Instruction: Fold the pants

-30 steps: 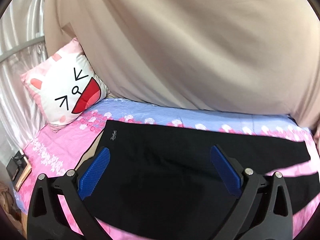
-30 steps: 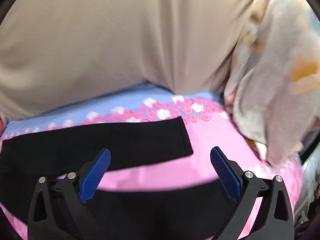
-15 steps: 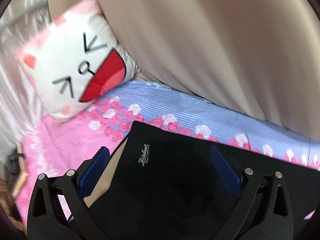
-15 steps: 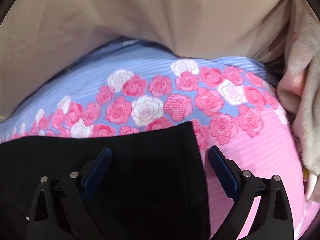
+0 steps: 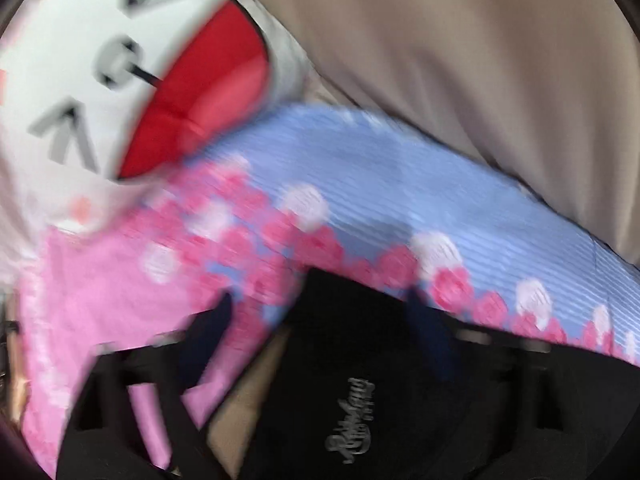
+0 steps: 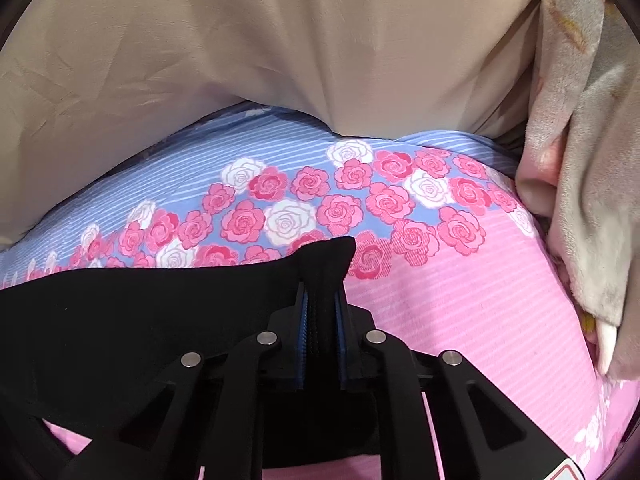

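Note:
Black pants (image 5: pixel 360 400) lie flat on a pink and blue rose-print bedsheet (image 5: pixel 100 280). The left wrist view is blurred by motion. In it my left gripper (image 5: pixel 320 320) is closing, its blue-padded fingers (image 5: pixel 428 332) standing either side of the waistband corner near the silver logo (image 5: pixel 352 420), not pressing on it. In the right wrist view the pants (image 6: pixel 140 320) reach in from the left. My right gripper (image 6: pixel 322 300) is closing, and its pads pinch the corner of the far leg's hem, which bunches up between them.
A white cartoon-face pillow (image 5: pixel 100 60) leans at the upper left. Beige fabric (image 6: pixel 240 60) hangs along the far side of the bed. A fleecy patterned blanket (image 6: pixel 592 160) is heaped at the right edge. Bare pink sheet (image 6: pixel 460 300) lies right of the hem.
My left gripper swept left and down to the waistband corner and its fingers began to narrow. My right gripper dropped onto the leg hem and went from wide open to pinched on it.

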`<state>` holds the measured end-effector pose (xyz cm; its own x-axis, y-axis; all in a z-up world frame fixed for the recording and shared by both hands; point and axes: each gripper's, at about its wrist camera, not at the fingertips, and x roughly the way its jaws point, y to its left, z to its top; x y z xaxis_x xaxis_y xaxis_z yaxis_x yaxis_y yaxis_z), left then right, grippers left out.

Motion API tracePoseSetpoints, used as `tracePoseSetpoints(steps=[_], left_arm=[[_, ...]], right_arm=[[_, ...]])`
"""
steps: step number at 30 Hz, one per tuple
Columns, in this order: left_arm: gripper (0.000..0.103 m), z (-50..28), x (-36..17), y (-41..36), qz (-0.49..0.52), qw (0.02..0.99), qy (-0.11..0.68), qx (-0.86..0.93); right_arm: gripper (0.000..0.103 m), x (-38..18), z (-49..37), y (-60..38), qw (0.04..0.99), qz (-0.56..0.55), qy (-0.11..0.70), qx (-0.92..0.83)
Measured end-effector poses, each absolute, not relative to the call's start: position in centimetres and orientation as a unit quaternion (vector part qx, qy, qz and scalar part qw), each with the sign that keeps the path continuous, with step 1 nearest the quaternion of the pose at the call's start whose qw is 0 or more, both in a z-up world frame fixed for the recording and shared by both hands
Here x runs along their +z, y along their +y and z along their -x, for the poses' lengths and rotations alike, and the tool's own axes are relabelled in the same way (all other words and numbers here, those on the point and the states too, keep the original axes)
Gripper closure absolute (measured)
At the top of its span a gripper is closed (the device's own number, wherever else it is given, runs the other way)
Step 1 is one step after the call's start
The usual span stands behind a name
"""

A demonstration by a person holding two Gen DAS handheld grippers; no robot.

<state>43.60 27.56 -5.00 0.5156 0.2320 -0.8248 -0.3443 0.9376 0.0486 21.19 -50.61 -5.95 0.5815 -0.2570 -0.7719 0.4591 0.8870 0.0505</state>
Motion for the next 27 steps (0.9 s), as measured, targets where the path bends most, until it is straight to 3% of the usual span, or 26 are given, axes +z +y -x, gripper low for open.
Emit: tracePoseSetpoints(steps=[2,4,13,18,22,25,27], left_arm=[[0.073,-43.5,-5.3,27.9,0.086,0.864,0.472,0.152],[0.080,-42.8,-4.5,27.9,0.091,0.869,0.466,0.137],[0.081,-30.5,5.8,25.8,0.054,0.932,0.351,0.077],[0.080,-21.2,8.6,26.8,0.050,0.940,0.334,0.054],[0.079,-15.4,7.0,27.6,0.032,0.929,0.364,0.062],[0.076,-12.6,2.5,28.1,0.013,0.901,0.425,0.080],[0.063,-11.5,0.4,28.0,0.000,0.891,0.441,0.104]], right_arm=[[0.093,-5.4,-20.9,-50.4,0.882,-0.123,0.407,-0.206],[0.094,-4.7,-20.0,-50.1,0.885,-0.127,0.397,-0.207],[0.094,0.3,-14.3,-47.8,0.913,-0.125,0.344,-0.181],[0.095,2.7,-7.5,-46.0,0.925,-0.106,0.323,-0.167],[0.095,2.1,-2.4,-45.1,0.924,-0.095,0.332,-0.165],[0.093,-0.2,0.7,-44.9,0.912,-0.095,0.359,-0.173],[0.085,-1.9,2.1,-44.8,0.904,-0.099,0.376,-0.176]])
